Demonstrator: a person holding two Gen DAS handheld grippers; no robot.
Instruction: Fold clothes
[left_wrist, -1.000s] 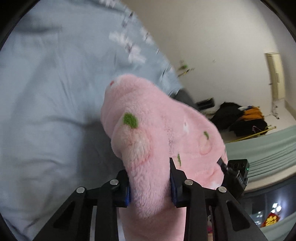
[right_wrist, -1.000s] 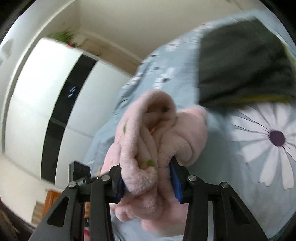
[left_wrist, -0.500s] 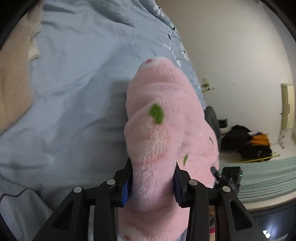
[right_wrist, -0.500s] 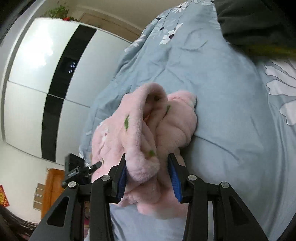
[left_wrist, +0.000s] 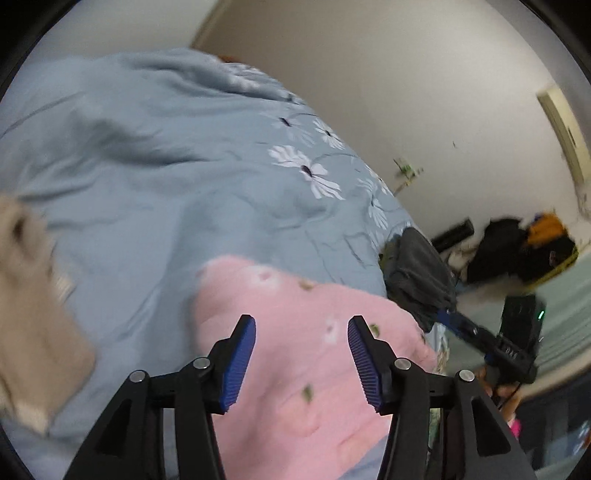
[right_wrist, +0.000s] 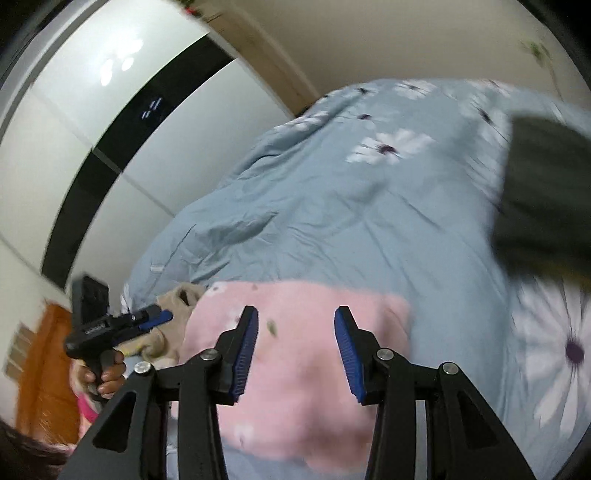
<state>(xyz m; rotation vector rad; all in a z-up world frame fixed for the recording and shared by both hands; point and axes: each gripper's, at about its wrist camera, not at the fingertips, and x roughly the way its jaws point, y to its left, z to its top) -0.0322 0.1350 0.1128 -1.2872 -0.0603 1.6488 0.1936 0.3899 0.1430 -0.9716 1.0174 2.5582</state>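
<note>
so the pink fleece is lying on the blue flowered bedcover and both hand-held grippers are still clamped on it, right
Not quite. The pink fleece does lie on the blue flowered bedcover, but neither hand-held gripper is clamped on it. The left hand-held gripper is opening with nothing between its pads in the left wrist view; the right hand-held gripper stands open in the right wrist view.

Left gripper (left_wrist: 301, 347) angled downward, jaws opening, pads apart with nothing pinched. Right gripper (right_wrist: 295, 341) likewise tilted down, jaws parted, pads bare. Seen from the right wrist at eight o'clock: a hand (right_wrist: 105, 376) wrapped round the left gripper's handle.
</note>
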